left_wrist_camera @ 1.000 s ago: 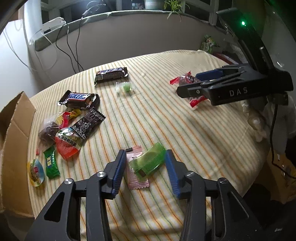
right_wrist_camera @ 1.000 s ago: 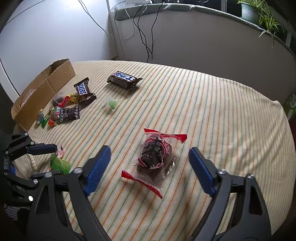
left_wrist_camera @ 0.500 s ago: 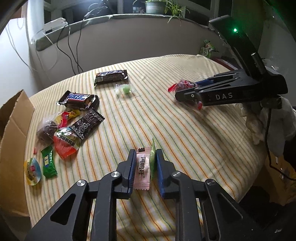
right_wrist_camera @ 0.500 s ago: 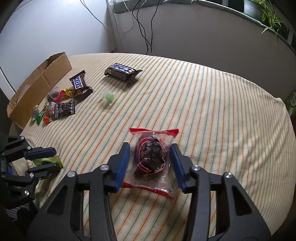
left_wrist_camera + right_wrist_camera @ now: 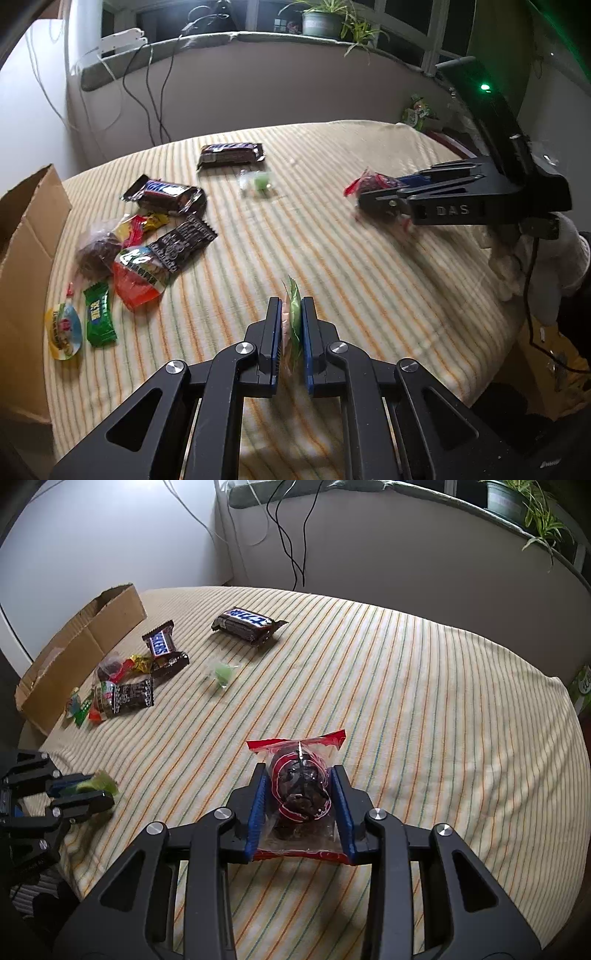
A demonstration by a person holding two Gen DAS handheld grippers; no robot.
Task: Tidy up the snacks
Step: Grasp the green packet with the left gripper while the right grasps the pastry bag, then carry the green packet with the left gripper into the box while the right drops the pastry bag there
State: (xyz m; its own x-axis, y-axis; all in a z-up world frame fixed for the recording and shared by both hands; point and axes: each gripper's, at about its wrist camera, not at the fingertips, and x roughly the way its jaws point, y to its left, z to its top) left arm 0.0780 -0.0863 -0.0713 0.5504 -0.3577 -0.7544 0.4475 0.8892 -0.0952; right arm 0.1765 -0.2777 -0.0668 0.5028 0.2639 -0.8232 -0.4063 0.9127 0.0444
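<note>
Snacks: two loads are gripped, one per hand; the rest lie on the striped bed (image 5: 424,686).
Left tongs (image 5: 291,325): clenched on two thin packets stood on edge between the pads, a pink wrapper (image 5: 285,319) and a green wrapper (image 5: 294,314), both sticking out past the tips.
Right tongs (image 5: 301,794): jaws have just been closing, and they now press both sides of the clear bag (image 5: 300,786) of dark candy with red sealed ends; the bag's long axis runs straight ahead along the fingers.
Key relation: the box (image 5: 79,653) lies far to the left of both hands, past the snack pile (image 5: 147,236); the left hand looks nearer to it, so I'd expect it to go first.
Box: cardboard, open flap up, at the bed's left edge; what is inside I cannot tell.
Pile: chocolate bars, a dark packet, red and green sachets and a round jelly cup, heaped just beside the box.
Strays: another bar (image 5: 245,624) and a small green candy (image 5: 222,672) lie apart, mid-bed.
</note>
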